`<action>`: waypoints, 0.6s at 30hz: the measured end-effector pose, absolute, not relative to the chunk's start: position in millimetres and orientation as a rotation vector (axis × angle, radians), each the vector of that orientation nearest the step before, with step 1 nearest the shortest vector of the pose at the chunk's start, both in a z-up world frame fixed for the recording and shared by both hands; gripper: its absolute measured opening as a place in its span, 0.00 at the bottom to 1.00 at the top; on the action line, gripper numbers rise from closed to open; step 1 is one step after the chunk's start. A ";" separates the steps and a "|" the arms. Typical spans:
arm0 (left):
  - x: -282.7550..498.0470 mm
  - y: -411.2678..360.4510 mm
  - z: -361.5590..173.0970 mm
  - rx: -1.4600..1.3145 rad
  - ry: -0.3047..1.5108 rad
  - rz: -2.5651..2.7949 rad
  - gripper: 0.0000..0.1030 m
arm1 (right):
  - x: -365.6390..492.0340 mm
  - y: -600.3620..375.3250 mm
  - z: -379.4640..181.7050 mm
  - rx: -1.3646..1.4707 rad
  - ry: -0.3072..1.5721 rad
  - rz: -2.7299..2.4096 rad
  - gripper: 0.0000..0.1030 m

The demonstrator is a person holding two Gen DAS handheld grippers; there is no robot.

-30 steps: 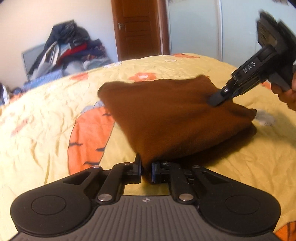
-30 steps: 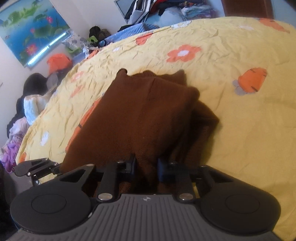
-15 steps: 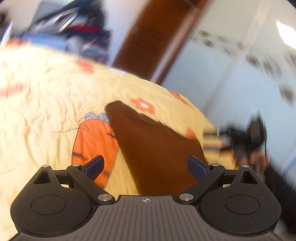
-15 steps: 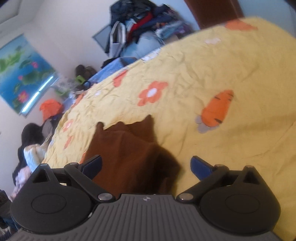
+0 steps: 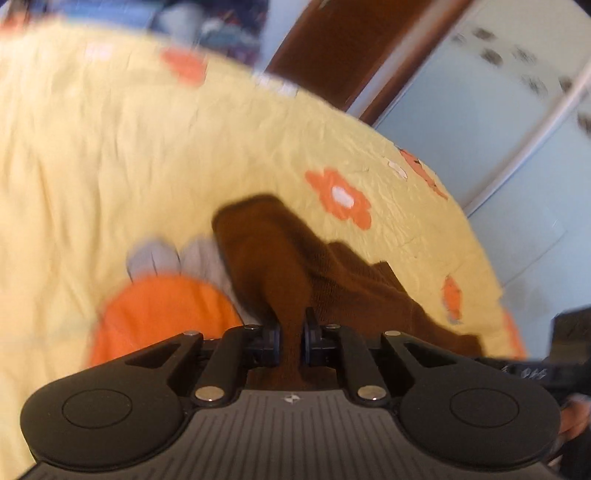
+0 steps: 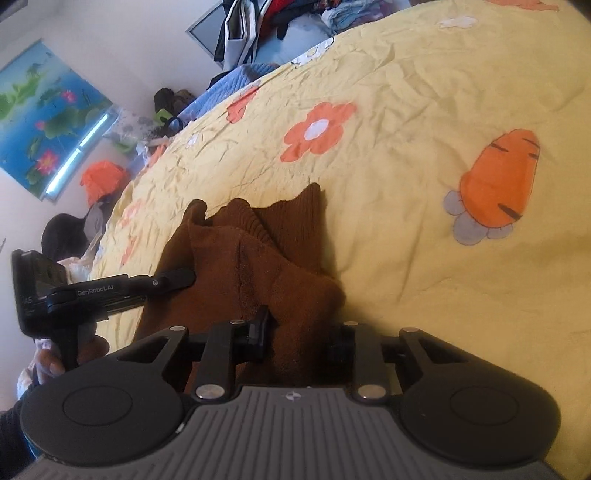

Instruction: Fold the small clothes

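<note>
A small brown knitted garment (image 5: 295, 258) lies bunched on the yellow bedspread (image 5: 92, 147). My left gripper (image 5: 293, 339) is shut on its near edge, with a fold of cloth pinched between the jaws. In the right wrist view the same brown garment (image 6: 258, 258) lies in front of my right gripper (image 6: 301, 332), whose jaws have closed on a thick fold of it. The left gripper (image 6: 173, 278) shows there at the left, its finger on the cloth. The right gripper's body shows at the right edge of the left wrist view (image 5: 565, 354).
The bedspread has orange carrot (image 6: 498, 181) and flower (image 6: 314, 129) prints. A heap of clothes (image 6: 288, 22) lies beyond the bed's far edge. A brown door (image 5: 351, 44) and a pale wardrobe panel (image 5: 498, 110) stand behind the bed.
Both grippers let go of the garment and opened half a second ago. Now both have closed on folds of it again, nearer the cloth.
</note>
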State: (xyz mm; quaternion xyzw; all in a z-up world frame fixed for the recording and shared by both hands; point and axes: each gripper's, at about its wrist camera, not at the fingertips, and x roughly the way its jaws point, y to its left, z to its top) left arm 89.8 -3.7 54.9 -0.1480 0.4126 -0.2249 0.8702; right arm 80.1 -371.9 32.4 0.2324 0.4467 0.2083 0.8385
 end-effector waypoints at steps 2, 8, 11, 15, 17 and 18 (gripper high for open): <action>88.6 6.5 70.5 -0.275 0.820 -0.484 0.10 | 79.2 -366.8 40.7 0.497 0.910 0.462 0.27; 112.7 35.0 89.6 -0.151 0.767 -0.366 0.16 | 106.7 -335.0 53.5 0.554 0.809 0.523 0.30; 108.4 59.6 82.0 -0.223 0.848 -0.295 0.30 | 120.1 -320.9 42.6 0.550 0.863 0.422 0.54; 50.0 102.5 59.3 -0.456 0.880 -0.430 0.84 | 86.3 -334.9 51.6 0.608 0.812 0.473 0.77; 29.5 105.4 42.5 -0.520 0.933 -0.457 0.84 | 65.9 -339.0 53.9 0.609 0.838 0.510 0.78; 21.3 102.2 34.3 -0.547 0.964 -0.462 0.82 | 58.1 -337.6 52.8 0.596 0.856 0.511 0.78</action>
